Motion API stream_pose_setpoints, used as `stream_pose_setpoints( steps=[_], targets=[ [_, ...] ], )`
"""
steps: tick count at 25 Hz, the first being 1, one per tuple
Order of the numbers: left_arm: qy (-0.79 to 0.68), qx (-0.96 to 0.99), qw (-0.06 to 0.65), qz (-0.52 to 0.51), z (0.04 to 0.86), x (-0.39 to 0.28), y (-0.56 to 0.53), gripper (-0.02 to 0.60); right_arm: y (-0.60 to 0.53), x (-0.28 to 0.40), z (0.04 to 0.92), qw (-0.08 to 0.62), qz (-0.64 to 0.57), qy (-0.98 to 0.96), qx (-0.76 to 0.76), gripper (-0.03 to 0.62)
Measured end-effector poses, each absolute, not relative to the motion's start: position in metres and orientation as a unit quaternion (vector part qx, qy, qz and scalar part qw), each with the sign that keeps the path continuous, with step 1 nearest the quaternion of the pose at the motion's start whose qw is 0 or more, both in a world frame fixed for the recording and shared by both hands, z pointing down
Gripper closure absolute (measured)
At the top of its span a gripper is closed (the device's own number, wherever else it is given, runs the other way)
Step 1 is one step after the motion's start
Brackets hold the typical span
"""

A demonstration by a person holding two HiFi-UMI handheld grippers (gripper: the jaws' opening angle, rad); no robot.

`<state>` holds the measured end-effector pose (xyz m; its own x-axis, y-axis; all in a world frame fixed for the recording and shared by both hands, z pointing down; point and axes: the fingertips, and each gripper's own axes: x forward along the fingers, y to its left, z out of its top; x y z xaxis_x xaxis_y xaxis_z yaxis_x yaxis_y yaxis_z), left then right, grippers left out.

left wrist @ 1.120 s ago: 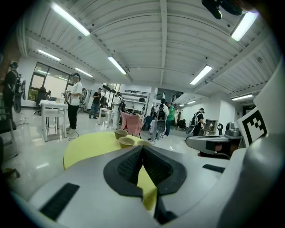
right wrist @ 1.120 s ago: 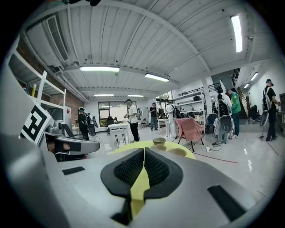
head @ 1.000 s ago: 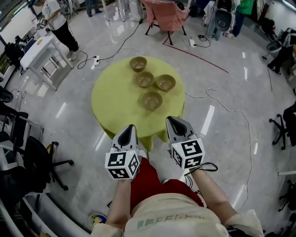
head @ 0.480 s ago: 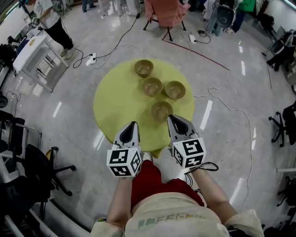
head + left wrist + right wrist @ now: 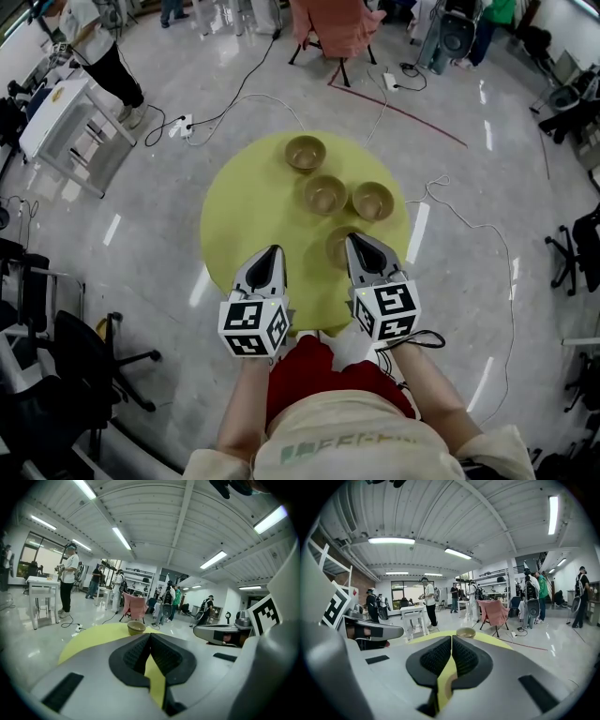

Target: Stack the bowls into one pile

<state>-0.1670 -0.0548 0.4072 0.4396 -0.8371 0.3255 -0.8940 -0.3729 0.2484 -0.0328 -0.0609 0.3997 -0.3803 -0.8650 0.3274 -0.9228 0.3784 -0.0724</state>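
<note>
The left gripper [image 5: 271, 253] and right gripper [image 5: 355, 241] hover, each with jaws pressed together on nothing. The nearest bowl [image 5: 335, 248] shows partly behind the right tip; ahead on the yellow table [image 5: 246, 211] sit the middle bowl [image 5: 323, 194], right bowl [image 5: 372, 201] and far bowl [image 5: 306, 153], all apart

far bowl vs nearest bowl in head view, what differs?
The far bowl shows whole; the nearest bowl is partly covered by the right gripper. The far bowl sits by the far edge of the table; the nearest bowl sits nearer the person, just ahead of the right gripper's tips. Shared: both tan, upright, empty, unstacked.
</note>
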Motion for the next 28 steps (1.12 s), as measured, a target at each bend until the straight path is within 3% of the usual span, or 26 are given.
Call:
stream_pose_setpoints(
  steps=[15,28],
  targets=[
    [-0.487,0.846,0.203,0.078,0.423,-0.185,-0.088,0.558,-0.087,-0.030,0.403,0.126,0.119,-0.780,0.601,0.557],
    [-0.439,0.866,0.208,0.121,0.446,-0.120,-0.090,0.557,-0.077,0.039,0.419,0.123,0.140,-0.740,0.646,0.557]
  ],
)
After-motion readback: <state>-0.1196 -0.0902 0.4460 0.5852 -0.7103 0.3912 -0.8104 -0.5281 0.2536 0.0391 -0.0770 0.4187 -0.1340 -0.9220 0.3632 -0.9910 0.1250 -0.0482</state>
